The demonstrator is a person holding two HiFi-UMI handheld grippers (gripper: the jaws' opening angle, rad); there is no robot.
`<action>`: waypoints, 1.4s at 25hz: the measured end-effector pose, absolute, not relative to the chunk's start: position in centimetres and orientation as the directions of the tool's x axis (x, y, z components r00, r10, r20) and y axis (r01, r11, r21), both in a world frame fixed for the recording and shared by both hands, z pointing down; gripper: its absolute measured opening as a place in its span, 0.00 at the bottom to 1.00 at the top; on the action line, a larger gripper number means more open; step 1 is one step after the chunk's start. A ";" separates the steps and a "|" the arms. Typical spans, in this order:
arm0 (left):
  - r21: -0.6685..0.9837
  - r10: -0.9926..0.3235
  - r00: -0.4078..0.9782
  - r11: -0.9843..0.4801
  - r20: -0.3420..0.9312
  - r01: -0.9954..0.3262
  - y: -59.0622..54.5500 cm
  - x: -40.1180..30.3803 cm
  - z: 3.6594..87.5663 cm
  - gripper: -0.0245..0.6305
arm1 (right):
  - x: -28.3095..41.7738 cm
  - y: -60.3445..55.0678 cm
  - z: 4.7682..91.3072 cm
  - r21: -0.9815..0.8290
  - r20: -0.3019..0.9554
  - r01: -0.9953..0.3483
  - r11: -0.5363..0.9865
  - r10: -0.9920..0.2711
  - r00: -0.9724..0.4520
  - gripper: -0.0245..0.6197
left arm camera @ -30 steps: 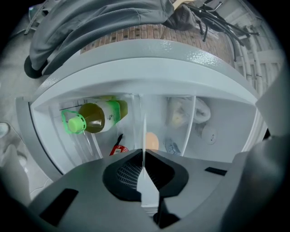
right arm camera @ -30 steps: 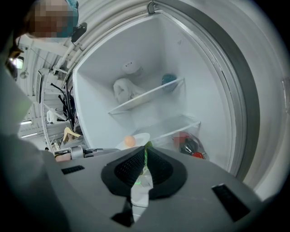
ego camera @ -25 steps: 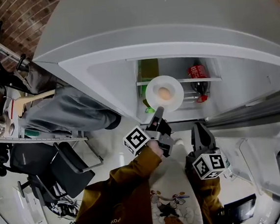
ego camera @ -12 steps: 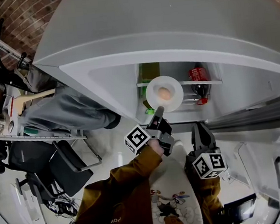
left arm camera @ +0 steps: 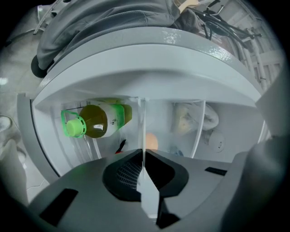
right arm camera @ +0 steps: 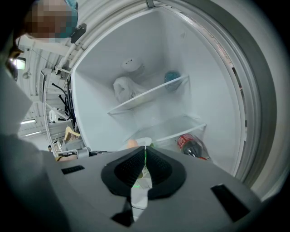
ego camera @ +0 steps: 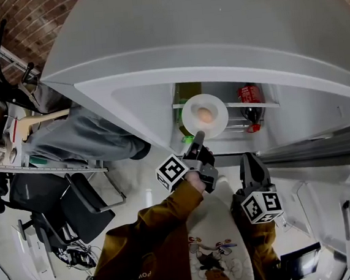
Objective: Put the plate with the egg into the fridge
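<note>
head view: the fridge (ego camera: 140,106) stands open. my left gripper (ego camera: 197,139) has the plate (ego camera: 220,123) by its near rim, jaws shut on the edge, and holds it out at the mouth of the fridge at shelf level. the egg (ego camera: 204,115) sits loose at the plate's middle. a cola bottle (ego camera: 249,96) lies on the shelf behind and to the right, and a yellow-green bottle (ego camera: 185,91) is behind and to the left. my right gripper (ego camera: 251,161) hangs lower, apart from the plate.

left gripper view: the plate shows edge-on as a thin pale line pinched between my jaws. the egg is just past them, a little to the right. the bottle with the green cap lies on its side at left. a white bag (left arm camera: 194,118) sits on a shelf at right.

right gripper view: jaws together, nothing held. the shelves look mostly bare. the cola bottle is low at right.

handling, my judgement: the plate is stiff, smooth and probably brittle. a one-sided rim pinch lets it droop or slip. the egg is round, fragile and unrestrained, so any tilt will roll it off. hold the rim firmly, keep the plate level and move it in slowly. pick a bare stretch of shelf away from the bottles, and let the base land flat before opening.
</note>
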State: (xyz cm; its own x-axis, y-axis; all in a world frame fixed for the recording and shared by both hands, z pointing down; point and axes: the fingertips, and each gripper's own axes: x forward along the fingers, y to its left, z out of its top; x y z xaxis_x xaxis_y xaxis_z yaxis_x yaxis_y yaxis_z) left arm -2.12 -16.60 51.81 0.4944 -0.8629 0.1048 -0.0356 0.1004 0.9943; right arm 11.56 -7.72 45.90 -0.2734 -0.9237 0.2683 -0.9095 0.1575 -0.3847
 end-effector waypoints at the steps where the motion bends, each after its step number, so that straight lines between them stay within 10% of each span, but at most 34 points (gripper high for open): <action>1: 0.994 -0.865 0.491 0.102 0.105 -0.033 -16.7 -2.1 51.9 0.07 | 11.6 -7.8 45.9 -0.384 0.268 -0.910 0.158 -0.924 -0.274 0.05; 35: 0.993 -0.924 0.364 0.111 0.116 -0.037 -19.3 -2.2 52.3 0.07 | 11.7 -8.8 45.8 -0.366 0.261 -0.901 0.234 -0.903 -0.341 0.05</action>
